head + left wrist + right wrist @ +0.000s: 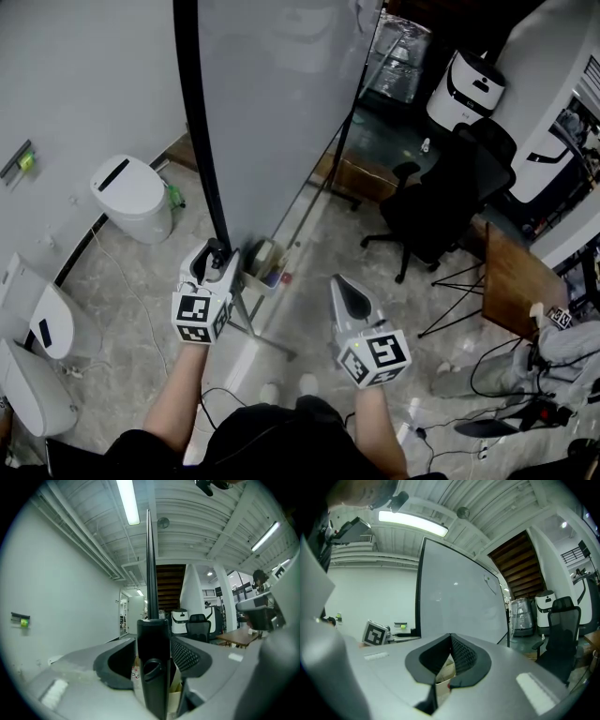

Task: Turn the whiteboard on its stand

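The whiteboard (281, 103) stands upright on its stand, seen almost edge-on from above, with a black frame post (199, 122) along its near side. My left gripper (217, 251) is at the bottom of that post. In the left gripper view the black post (152, 658) runs up between the jaws, which stand open around it without squeezing. My right gripper (345, 284) hangs apart to the right, in front of the board face (459, 592). It is shut, its pads meeting at the tip (450, 637) with nothing in them.
A small box of supplies (265, 264) sits by the stand's floor bar (267, 337). A white bin (136, 197) stands left of the board by the wall. A black office chair (441, 202), a wooden table (511, 281) and floor cables (497, 375) lie to the right.
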A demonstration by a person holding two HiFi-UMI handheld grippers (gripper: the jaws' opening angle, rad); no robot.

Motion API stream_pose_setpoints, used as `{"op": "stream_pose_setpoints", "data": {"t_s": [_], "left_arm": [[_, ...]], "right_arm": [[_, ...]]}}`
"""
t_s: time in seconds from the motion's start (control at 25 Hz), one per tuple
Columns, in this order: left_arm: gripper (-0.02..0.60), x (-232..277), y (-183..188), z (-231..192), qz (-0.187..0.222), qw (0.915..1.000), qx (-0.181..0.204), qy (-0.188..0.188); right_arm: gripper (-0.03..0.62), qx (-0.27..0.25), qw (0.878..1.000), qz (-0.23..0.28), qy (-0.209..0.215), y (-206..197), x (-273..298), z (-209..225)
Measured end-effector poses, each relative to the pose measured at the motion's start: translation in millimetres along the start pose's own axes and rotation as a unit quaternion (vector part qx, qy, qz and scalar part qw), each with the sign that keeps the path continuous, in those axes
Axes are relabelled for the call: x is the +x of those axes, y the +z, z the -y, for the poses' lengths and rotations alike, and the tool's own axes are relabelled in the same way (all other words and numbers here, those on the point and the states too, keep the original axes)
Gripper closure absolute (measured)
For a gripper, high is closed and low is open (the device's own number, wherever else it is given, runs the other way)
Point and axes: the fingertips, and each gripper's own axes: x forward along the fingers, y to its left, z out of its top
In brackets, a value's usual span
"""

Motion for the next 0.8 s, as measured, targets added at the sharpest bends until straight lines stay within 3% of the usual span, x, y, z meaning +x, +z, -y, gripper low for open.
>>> {"op": "stream_pose_setpoints", "data": {"t_s": [0.16,0.52,0.8], "left_arm": [[0.319,-4.9,-3.0,-0.5,-0.004,1.0000,0.002,-0.001],[0.307,-41.9,-4.8,-4.7,-0.010,0.9993,-0.006,0.037],[0.348,-66.4,23.4,5.9,0.010,0.9978,-0.004,0.065]], "right_arm": [[0.586,-0.002,1.000,-0.001,0.002,0.7,0.1,-2.2],[0.586,-0.006,0.999,0.003,0.031,10.5,0.1,0.0],[0.586,-0.007,0.998,0.007,0.055,24.8,-10.7,10.2]]}}
